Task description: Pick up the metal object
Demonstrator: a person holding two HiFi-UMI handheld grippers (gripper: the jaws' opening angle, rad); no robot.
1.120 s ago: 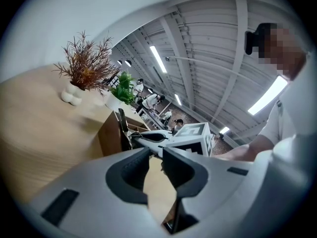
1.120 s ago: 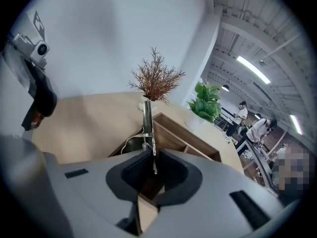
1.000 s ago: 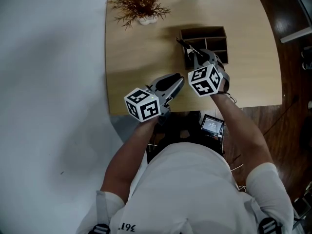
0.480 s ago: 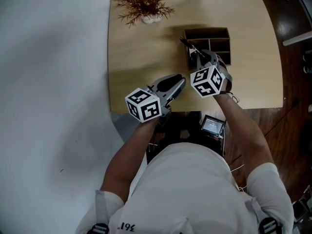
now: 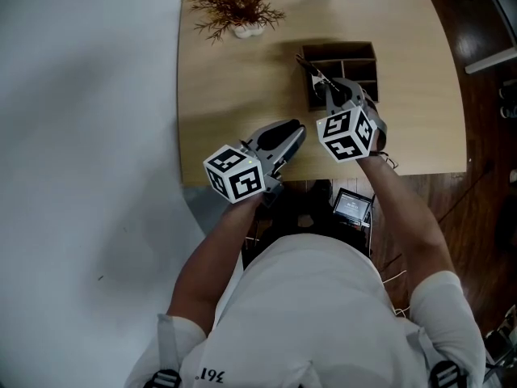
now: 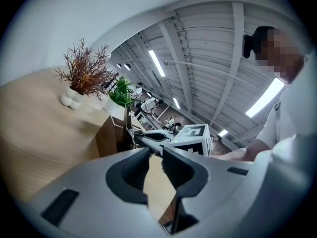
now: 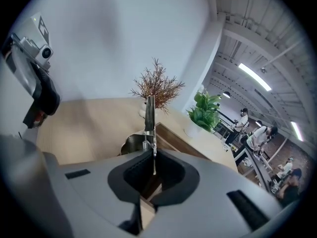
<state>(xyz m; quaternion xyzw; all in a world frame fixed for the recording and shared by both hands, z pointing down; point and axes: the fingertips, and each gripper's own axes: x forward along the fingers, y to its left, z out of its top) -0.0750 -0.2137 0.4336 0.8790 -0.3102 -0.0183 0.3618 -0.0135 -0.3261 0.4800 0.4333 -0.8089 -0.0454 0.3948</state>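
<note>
Metal object [image 7: 149, 114] pinched in right tool [image 7: 152, 153] over wooden box [image 5: 339, 48]; left tool [image 6: 156, 151] slightly spread, empty.

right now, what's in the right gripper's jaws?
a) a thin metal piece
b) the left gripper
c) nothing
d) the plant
a: the right gripper is shut on a thin metal piece that sticks up out of its jaws.

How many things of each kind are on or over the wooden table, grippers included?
Potted plants: 2, dried brown plant in white pot, green leafy plant in white pot
Dark wooden divided box: 1
Thin metal object, held by right gripper: 1
Grippers: 2, left gripper and right gripper
Total: 6
</note>
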